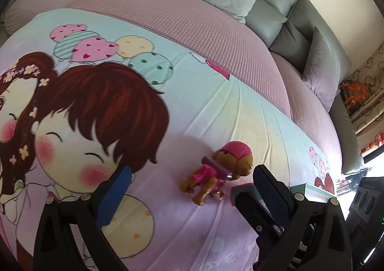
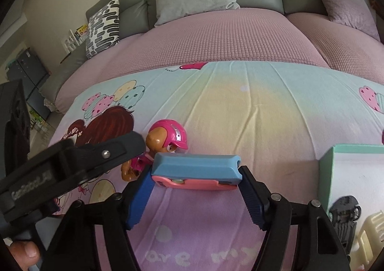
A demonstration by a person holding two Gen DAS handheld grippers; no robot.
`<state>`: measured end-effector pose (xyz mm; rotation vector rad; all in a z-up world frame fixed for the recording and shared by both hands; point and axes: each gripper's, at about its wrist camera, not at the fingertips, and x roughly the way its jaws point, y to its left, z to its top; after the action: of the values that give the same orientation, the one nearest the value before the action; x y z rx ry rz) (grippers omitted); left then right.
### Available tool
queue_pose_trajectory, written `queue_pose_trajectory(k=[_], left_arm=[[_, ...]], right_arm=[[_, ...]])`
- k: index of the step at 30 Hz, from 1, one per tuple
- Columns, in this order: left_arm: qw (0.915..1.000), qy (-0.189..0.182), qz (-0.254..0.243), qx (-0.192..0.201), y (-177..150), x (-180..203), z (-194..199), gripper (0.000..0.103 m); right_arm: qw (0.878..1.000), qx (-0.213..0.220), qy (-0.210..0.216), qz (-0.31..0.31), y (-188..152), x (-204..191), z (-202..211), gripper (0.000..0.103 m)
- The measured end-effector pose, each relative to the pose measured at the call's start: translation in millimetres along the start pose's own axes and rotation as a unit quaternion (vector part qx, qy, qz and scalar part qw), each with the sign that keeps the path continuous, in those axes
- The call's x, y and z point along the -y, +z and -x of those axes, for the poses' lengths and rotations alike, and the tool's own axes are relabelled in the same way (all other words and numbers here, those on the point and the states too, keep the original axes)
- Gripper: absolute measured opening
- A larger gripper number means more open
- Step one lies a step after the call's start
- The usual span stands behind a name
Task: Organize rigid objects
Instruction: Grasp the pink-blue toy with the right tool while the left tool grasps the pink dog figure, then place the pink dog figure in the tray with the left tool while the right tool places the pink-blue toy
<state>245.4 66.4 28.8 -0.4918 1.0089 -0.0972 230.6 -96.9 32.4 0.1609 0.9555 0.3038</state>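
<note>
On the cartoon blanket [image 1: 204, 112], left wrist view:
Toy: we see a brown dog figure [image 1: 216, 172] with a pink helmet, lying between the fingers.
Left gripper [image 1: 190, 172]: wide open, holding nothing.
Handling: we judge it light, stiff, slick plastic; its torso looks the best hold.

Right wrist view:
Right gripper [image 2: 195, 175]: part open, pads at both ends of a blue-and-pink case [image 2: 195, 172]; contact seems made.
Box [image 2: 355, 175]: mint-rimmed, just right.

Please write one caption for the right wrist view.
Right gripper closing around blue-pink toy beside dog figure.

Box [image 2: 350, 175] (edge-cropped), dog [image 2: 165, 141] half-hidden
</note>
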Motion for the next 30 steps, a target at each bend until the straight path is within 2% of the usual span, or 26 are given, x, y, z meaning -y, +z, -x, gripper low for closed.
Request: queue_pose_trajectory(k=[6,7,8,10,20,30], left_arm=[[0.9995,-0.006,-0.027,-0.014,-0.5,18.8,-12.0,0.099],[0.9994,-0.005,-0.032,-0.016,-1.5,21.8,-14.5,0.093],[0.9992,-0.004,-0.036,-0.018,-2.4,25.0,-16.6,0.084],[0.9991,0.0,-0.037,-0.022,-3.2,27.3,-19.3,0.076],[0.999,-0.002,-0.043,-0.014,-8.9,27.1,-15.2,0.074],[0.9997,-0.02,0.002,0.013,-24.6,14.5,20.8,0.073]], right_arm=[[1.0,0.0,0.001,-0.004,-4.6,6.0,8.0,0.073],[1.0,0.001,-0.001,-0.001,-5.5,5.1,9.6,0.073],[1.0,0.002,-0.005,0.001,-6.5,4.5,10.8,0.073],[1.0,0.001,-0.006,0.0,-7.8,6.6,11.2,0.073],[1.0,0.0,-0.006,-0.014,-10.4,16.8,15.9,0.073],[1.0,0.008,0.005,-0.018,-22.7,17.7,41.7,0.073]])
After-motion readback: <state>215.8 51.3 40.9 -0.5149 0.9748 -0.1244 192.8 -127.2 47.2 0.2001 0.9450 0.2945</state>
